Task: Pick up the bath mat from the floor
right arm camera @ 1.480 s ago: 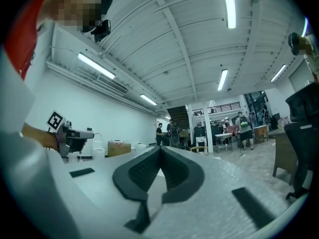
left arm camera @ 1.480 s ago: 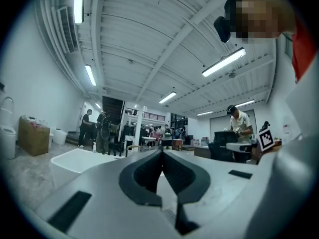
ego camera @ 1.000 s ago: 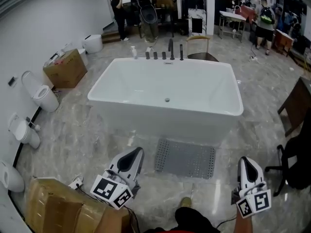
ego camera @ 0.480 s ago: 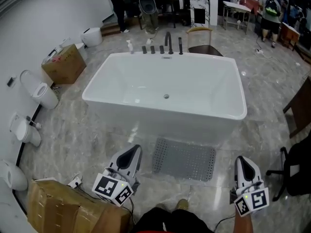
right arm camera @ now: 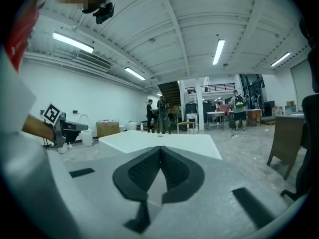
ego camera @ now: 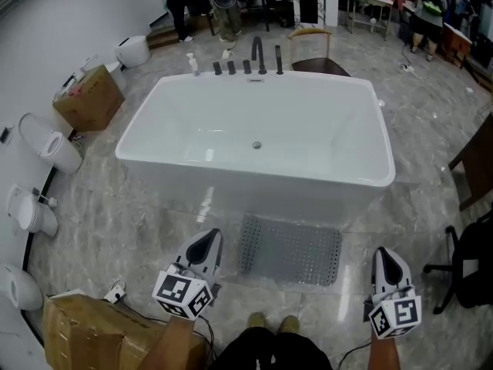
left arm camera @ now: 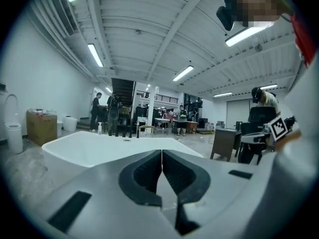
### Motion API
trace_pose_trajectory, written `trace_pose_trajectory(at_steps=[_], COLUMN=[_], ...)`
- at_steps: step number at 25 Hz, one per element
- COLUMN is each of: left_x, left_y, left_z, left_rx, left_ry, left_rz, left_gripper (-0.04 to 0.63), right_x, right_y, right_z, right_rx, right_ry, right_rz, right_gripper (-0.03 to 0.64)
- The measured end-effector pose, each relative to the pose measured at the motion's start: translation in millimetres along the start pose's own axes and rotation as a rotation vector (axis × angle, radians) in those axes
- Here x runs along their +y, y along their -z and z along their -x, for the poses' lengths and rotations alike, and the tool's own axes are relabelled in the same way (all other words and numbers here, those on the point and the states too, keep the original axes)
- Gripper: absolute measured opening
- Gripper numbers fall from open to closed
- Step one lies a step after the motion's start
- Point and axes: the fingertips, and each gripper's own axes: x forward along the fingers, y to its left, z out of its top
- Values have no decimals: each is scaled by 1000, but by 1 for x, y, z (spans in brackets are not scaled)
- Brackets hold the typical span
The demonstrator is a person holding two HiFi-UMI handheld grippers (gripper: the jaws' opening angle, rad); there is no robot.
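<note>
Head view is showing one bath mat (ego camera: 290, 250) lying flat on the floor (ego camera: 123, 214), far edge just beside one bathtub (ego camera: 269, 199); left tongs (ego camera: 206, 245) and right tongs (ego camera: 384, 259), both closed and empty, are flanking it over open floor.

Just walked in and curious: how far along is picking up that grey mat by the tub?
Done: nothing yet; the bath mat lies flat on the floor before the bathtub. In hand: nothing; the left gripper and right gripper hover either side of it, fingers closed and empty. Left: open the fingers, reach down, grip the mat and lift it.
</note>
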Motion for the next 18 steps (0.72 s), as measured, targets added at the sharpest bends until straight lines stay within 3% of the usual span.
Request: trace_pose_trajectory(at_steps=[18], left_x=[68], left_y=[223], left_z=[-95], left_rx=[205], left_ry=[-27], left_rz=[42], left_gripper=[12], right_x=[-40], right_y=[192], right_z=[-87], right_rx=[112], right_ry=[72], right_rz=[-46], right_gripper=[5])
